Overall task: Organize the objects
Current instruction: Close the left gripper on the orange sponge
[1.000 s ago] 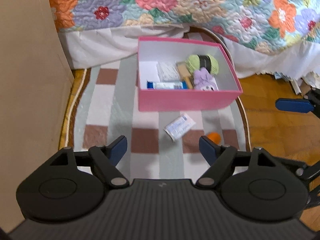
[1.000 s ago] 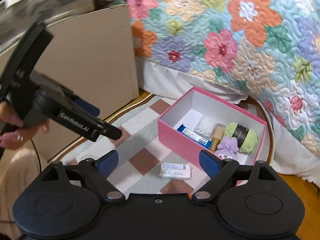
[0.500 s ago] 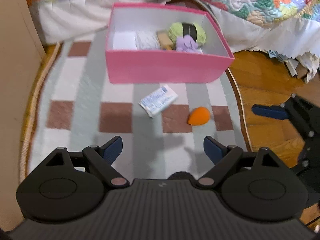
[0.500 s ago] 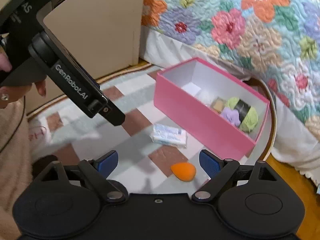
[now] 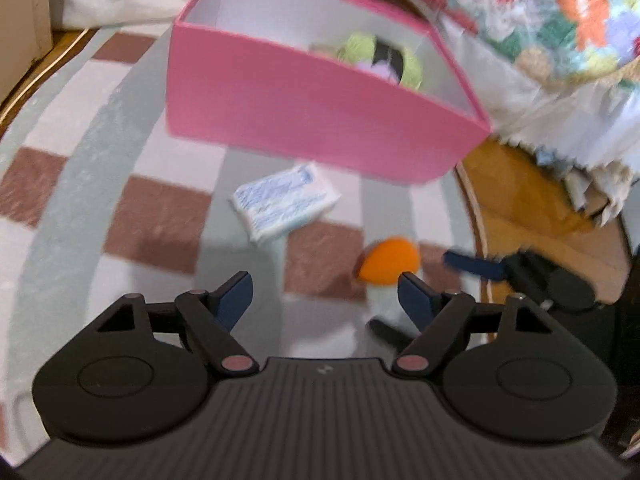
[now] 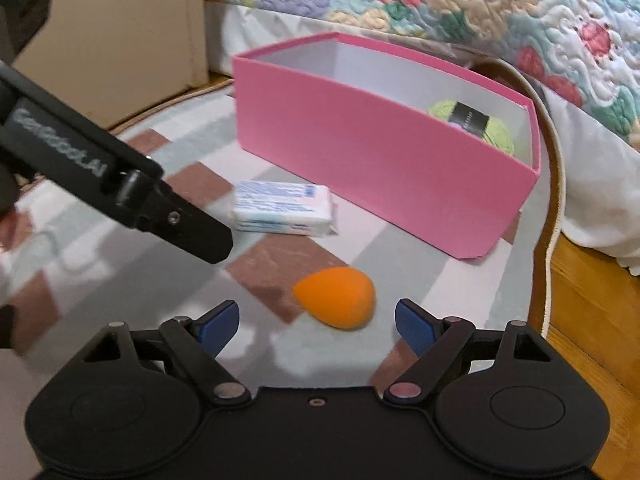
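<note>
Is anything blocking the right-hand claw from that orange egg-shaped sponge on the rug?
Nothing visible does. The orange sponge lies on bare rug just ahead of the right gripper, whose jaws are closing with nothing between them yet. The tissue pack and pink box sit farther back; the left gripper is off to the side.

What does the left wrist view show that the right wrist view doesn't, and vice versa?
Left wrist only: the left gripper head-on, closing on nothing; a purple item in the box; the right gripper's blue fingertip beside the sponge.
Right wrist only: the right gripper, closing, empty, the sponge just ahead; the cardboard panel; the left gripper's lettered arm.
Both: pink box, green yarn, tissue pack, orange sponge, checked rug, floral quilt.
</note>
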